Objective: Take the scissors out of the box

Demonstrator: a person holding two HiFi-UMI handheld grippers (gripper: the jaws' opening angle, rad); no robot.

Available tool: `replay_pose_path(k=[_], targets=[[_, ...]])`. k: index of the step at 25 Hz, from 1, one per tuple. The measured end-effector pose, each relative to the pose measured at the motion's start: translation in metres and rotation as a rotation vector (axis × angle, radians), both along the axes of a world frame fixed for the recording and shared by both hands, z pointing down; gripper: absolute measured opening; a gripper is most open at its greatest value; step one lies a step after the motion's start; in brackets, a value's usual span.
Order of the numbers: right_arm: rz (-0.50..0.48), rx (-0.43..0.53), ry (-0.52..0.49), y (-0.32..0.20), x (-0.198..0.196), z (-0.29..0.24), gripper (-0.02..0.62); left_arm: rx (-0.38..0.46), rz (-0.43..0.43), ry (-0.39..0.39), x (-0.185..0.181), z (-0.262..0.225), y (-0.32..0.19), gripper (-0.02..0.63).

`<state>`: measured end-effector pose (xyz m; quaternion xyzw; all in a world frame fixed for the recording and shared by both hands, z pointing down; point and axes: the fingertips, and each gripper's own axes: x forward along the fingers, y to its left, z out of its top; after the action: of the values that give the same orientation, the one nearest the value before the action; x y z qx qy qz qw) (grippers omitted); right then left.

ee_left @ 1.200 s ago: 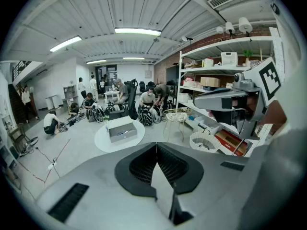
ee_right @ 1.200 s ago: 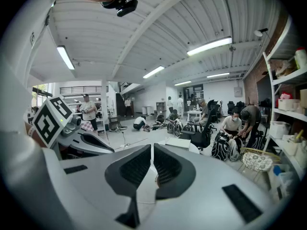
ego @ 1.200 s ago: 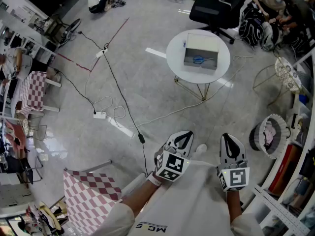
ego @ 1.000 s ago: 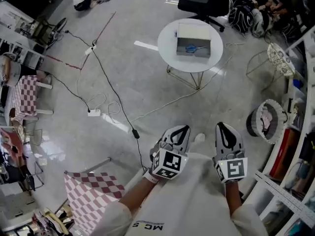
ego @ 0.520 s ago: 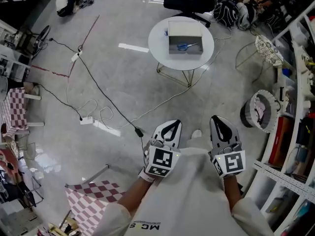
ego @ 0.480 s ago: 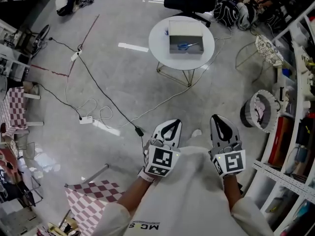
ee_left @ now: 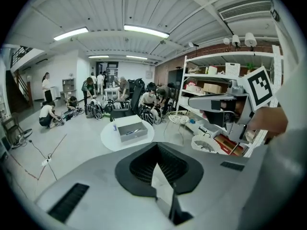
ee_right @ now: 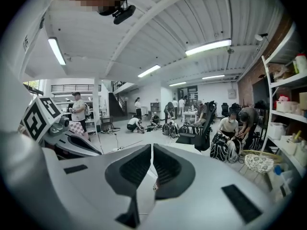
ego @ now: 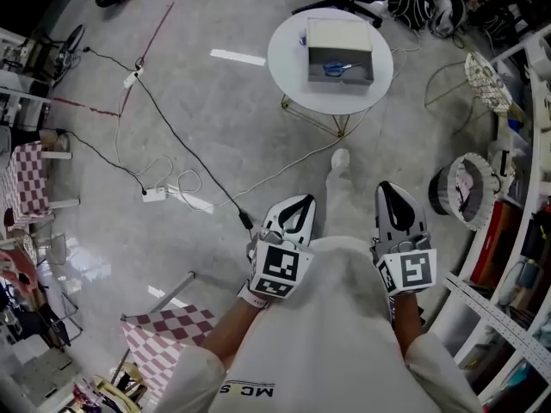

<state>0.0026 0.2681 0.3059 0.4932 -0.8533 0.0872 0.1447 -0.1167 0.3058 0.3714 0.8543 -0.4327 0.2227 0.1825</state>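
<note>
Left gripper (ego: 297, 205): jaws together, nothing between them. It is held close in front of the person, well short of the round white table (ego: 288, 58) and pointing toward it. Judged a carrying posture for the approach, with no reason to open yet.

Box (ego: 338, 33): open-topped, at the table's middle, so reachable from above. Scissors (ego: 340, 69), blue-handled, lie flat inside it, untouched.

Right gripper (ego: 393, 192): jaws all but closed, empty, likewise well short of the table. It sits level with the left, presumably ready for the reach.

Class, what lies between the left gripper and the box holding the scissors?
Head view: grey floor crossed by a pale cable, then the round table rim before the box.
</note>
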Motion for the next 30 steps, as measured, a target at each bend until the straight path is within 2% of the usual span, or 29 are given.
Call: replay_pose_path(k=[8,17,21,30], targets=[[-0.087,-0.018,-0.009,-0.129,0.022,0.017,0.073,-0.001,-0.018,-0.060,0.022,-0.008,-0.126,0.011],[-0.183,0.002,-0.044,-0.269,0.058,0.010,0.074,-0.020,-0.057,-0.172,0.060,-0.001,-0.261,0.011],[-0.218,-0.014,-0.048,-0.294,0.054,0.012,0.074,-0.041,-0.055,-0.194,0.067,0.014,-0.294,0.011],[-0.216,-0.054,-0.016,-0.325,0.051,0.026,0.074,-0.083,0.059,-0.270,0.072,0.058,-0.342,0.011]])
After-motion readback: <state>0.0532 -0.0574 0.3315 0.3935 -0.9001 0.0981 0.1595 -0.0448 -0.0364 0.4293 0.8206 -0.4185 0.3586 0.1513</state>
